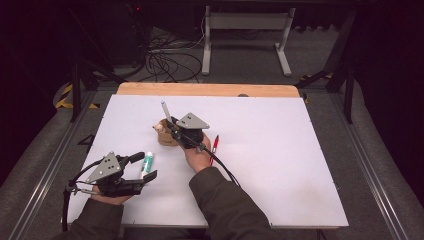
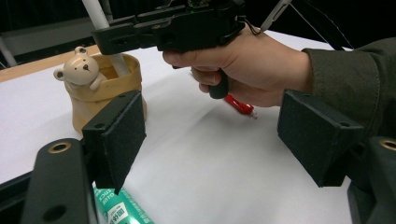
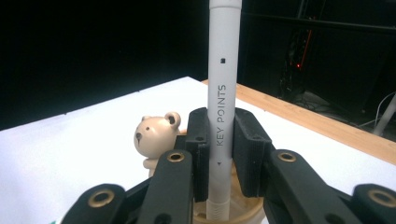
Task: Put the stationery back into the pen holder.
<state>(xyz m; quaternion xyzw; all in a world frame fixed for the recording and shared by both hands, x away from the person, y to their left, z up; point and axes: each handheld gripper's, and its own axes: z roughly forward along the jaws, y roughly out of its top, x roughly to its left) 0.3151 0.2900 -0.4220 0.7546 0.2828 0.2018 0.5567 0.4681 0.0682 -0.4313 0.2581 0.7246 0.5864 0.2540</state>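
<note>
White pen [image 1: 165, 111] sits clamped in my right gripper [image 1: 172, 124] over the bear pot [image 1: 164, 135] at mid-table in the high view; my left gripper [image 1: 145, 170] rests near the table's front edge, jaws wide around a green glue stick [image 1: 147, 164] without gripping it; a red pen [image 1: 215, 144] lies beside my right hand.

Left gripper view: pot [image 2: 105, 88] looks light; a sideways nudge could tip it.

Right gripper view: pen [image 3: 223, 93] stands upright, its tip inside the rim; letting go crooked may topple it out.
</note>
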